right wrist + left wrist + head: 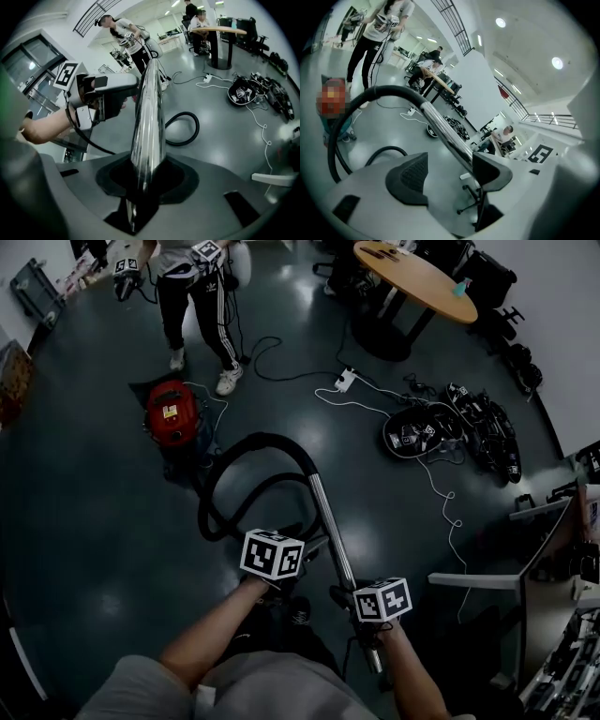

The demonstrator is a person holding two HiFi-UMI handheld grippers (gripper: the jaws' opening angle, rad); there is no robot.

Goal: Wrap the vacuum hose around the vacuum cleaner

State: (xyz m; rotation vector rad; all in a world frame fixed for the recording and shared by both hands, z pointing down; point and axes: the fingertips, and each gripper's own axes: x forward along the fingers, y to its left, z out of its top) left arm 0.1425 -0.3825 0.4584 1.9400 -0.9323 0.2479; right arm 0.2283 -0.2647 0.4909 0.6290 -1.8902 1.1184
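A person's two bare forearms [220, 629] reach in from the bottom of the head view, each bearing a handheld gripper. The right gripper [146, 176], nearest the body, has its jaws closed on the lower end of the chrome wand [330, 526]; the tube rises out from between the dark pads and fills the middle of the right gripper view. The left gripper [449, 171] sits higher along the same wand, its jaws standing wide apart and gripping nothing. The tube runs down between them close against one pad [490, 168], while the other pad [410, 178] stands clear of it.

From the wand's upper end the black hose [262, 436] arches over and away to the person's left, drops in a wide loop onto the dark, glossy floor [94, 521] and curls back toward the wand. The red vacuum cleaner [172, 412] stands on the floor beyond that loop, apart from both grippers, with no turn of hose around its body.

Just past the cleaner a second person [192, 287] in striped trousers stands holding another pair of grippers. A white power strip [345, 381] lies on the floor to their right, cables trailing from it toward a heap of black gear [469, 423]. A round wooden table [412, 277] stands at the far right.
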